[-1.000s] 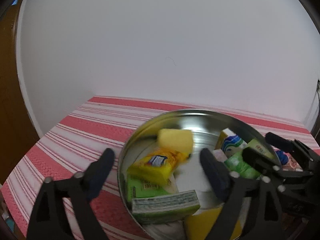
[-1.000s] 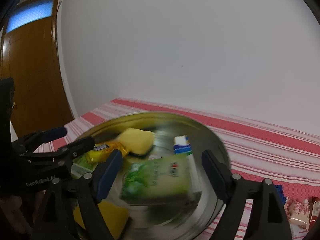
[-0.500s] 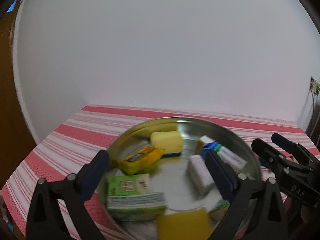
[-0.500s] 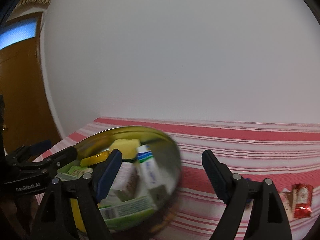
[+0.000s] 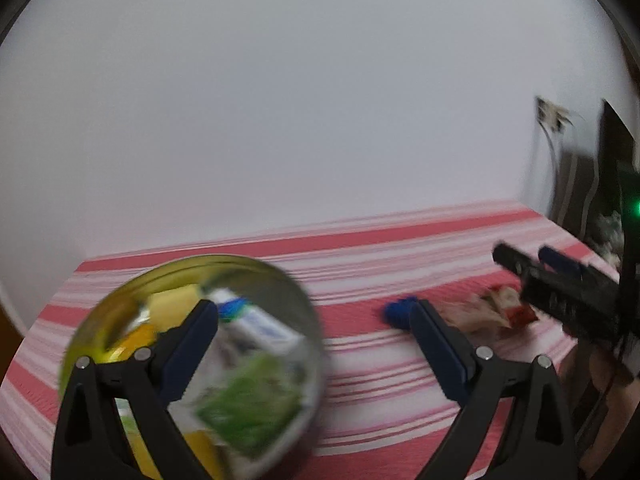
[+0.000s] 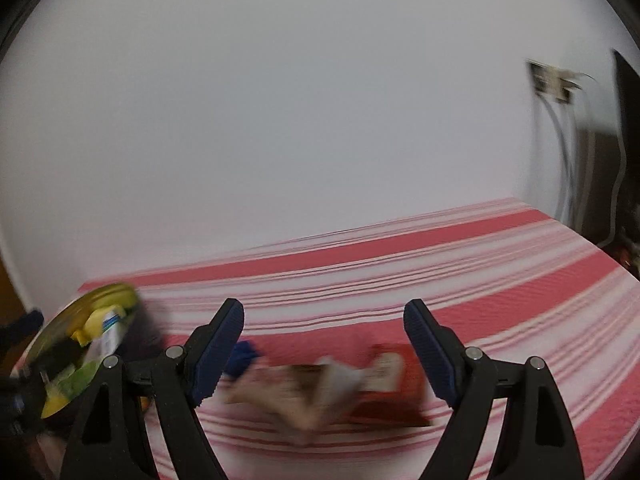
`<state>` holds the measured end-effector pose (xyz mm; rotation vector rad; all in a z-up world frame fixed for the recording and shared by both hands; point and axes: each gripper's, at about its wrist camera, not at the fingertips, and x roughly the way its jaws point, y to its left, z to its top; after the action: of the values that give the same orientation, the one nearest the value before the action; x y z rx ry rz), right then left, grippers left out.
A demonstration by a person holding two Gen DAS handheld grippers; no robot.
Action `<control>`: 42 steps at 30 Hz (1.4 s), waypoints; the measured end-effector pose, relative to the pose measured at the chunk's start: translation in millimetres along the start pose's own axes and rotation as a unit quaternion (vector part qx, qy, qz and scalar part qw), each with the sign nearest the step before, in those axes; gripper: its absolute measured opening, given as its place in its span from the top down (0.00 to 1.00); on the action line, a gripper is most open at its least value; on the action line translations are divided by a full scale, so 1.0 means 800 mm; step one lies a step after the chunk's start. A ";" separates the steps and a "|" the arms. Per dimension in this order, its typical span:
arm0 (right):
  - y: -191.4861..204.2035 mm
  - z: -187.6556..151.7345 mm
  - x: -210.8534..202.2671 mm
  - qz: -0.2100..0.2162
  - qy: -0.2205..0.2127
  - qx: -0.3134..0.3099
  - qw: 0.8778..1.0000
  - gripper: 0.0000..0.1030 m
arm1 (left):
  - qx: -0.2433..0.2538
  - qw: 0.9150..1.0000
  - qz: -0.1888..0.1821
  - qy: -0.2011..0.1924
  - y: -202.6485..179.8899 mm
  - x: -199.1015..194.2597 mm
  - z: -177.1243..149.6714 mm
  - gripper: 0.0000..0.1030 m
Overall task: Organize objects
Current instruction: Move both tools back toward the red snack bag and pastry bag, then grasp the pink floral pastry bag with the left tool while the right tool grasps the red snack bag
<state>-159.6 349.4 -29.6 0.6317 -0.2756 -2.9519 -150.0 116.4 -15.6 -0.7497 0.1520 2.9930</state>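
Observation:
A round metal bowl [image 5: 224,258] sits at the lower left of the left wrist view, holding a blue-and-white tube [image 5: 256,324], a green packet [image 5: 248,404] and yellow items, all blurred. My left gripper [image 5: 312,312] stands open, its left finger over the bowl. In the right wrist view my right gripper [image 6: 324,312] is open above blurred snack packets [image 6: 320,384] and a red packet [image 6: 400,396] on the striped cloth. A small blue object [image 6: 242,356] lies by its left finger. The bowl [image 6: 108,290] shows at the far left there.
A red-and-white striped cloth [image 5: 400,380] covers the table against a white wall. The blue object [image 5: 398,312] and snack packets [image 5: 492,308] lie right of the bowl. My right gripper [image 5: 520,252] shows at the right edge. Cables and a dark object stand at the far right.
Both cameras swung to the right. The bowl slid to the left of both views. The snack packets and blue object came between the right gripper's fingers. Both grippers stayed open.

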 end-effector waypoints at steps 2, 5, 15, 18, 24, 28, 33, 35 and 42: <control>-0.018 0.002 0.001 -0.018 -0.003 0.012 1.000 0.18 | 0.017 1.000 -0.017 0.002 -0.024 0.007 -0.001 0.05; -0.033 0.001 0.004 -0.027 0.001 0.028 0.999 0.18 | 0.038 0.998 -0.041 0.020 -0.054 0.023 -0.004 0.05; -0.056 0.009 -0.007 -0.044 0.004 0.063 0.997 0.18 | 0.090 0.987 -0.108 0.071 -0.116 0.058 -0.013 0.05; -0.058 0.009 -0.007 -0.047 0.006 0.067 0.997 0.18 | 0.098 0.986 -0.112 0.076 -0.123 0.066 -0.013 0.05; -0.056 0.009 -0.002 -0.051 0.014 0.062 0.997 0.18 | 0.113 0.982 -0.127 0.086 -0.137 0.079 -0.013 0.05; -0.056 0.010 -0.003 -0.052 0.016 0.064 0.997 0.18 | 0.128 0.979 -0.131 0.094 -0.145 0.087 -0.013 0.21; -0.060 0.010 -0.004 -0.055 0.018 0.072 0.996 0.18 | 0.123 0.975 -0.150 0.108 -0.143 0.089 -0.015 0.52; -0.060 0.010 -0.004 -0.056 0.018 0.073 0.996 0.18 | 0.118 0.976 -0.149 0.108 -0.137 0.088 -0.017 0.55; -0.065 0.006 -0.002 -0.054 0.022 0.084 0.995 0.18 | 0.078 0.983 -0.139 0.087 -0.108 0.072 -0.016 0.61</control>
<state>-164.0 401.5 -35.0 0.7548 -0.5047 -3.0348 -187.9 202.7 -61.2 -0.9277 0.2606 2.6176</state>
